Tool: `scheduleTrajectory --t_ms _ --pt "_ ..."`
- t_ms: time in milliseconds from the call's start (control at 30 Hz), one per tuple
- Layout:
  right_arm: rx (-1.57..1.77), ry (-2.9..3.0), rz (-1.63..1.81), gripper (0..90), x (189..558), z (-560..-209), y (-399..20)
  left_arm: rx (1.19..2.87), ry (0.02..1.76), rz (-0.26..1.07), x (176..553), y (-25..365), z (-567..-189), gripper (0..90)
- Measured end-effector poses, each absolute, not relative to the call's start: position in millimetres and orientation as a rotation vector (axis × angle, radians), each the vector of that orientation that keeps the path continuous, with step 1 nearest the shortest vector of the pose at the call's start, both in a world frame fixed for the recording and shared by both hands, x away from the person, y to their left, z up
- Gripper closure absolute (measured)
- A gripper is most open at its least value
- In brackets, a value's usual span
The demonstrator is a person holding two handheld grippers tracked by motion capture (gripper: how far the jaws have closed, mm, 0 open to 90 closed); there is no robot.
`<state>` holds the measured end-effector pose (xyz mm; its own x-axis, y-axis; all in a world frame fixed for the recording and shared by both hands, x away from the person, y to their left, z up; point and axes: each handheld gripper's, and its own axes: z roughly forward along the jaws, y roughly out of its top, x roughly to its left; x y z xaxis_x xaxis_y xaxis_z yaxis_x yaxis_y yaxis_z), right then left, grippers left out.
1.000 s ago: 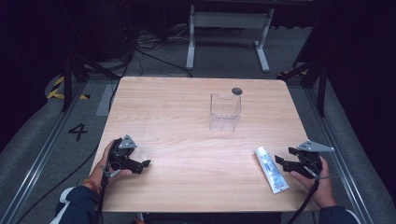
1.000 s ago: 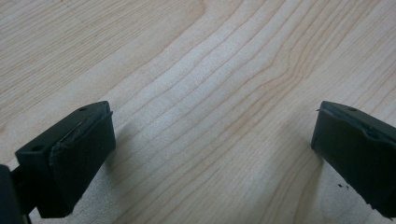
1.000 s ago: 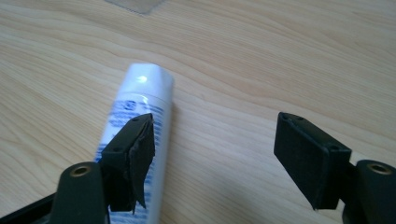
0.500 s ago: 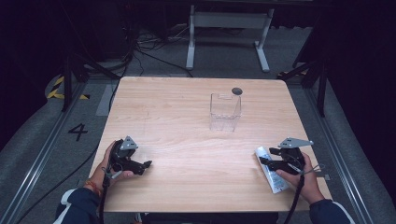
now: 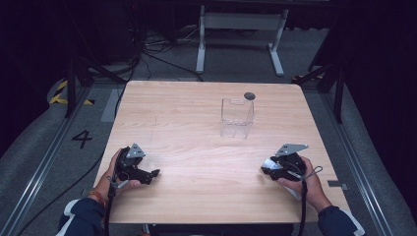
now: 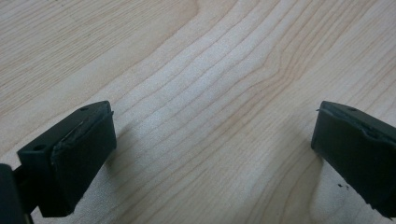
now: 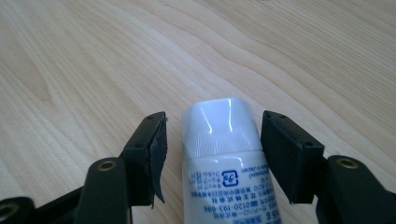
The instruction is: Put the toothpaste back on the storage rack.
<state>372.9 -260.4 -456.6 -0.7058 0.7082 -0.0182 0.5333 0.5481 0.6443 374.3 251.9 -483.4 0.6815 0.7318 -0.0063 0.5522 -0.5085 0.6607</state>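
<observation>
A white tube with blue print lies flat on the wooden table, cap end pointing away from me. My right gripper is open and straddles the cap, one jaw on each side with a narrow gap at the left jaw. From the high view that gripper sits near the table's right front, covering most of the tube. My left gripper rests at the left front. Its jaws stand wide open over bare wood.
A clear plastic box stands upright at the back middle-right of the table, with a small dark round spot just behind it. Metal stand legs and cables lie on the floor beyond the far edge.
My right gripper has moved left from the table's right edge onto the tube, bringing its jaws around the cap end. The left gripper has hardly shifted.
</observation>
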Motion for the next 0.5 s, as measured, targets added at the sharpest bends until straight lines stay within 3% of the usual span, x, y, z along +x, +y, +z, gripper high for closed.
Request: scheduleTrajectory --t_ms 500 --pt "0.927 2.574 0.952 38.4 353.2 -453.0 -247.5 2.261 0.96 0.346 376.7 249.4 -482.9 0.1"
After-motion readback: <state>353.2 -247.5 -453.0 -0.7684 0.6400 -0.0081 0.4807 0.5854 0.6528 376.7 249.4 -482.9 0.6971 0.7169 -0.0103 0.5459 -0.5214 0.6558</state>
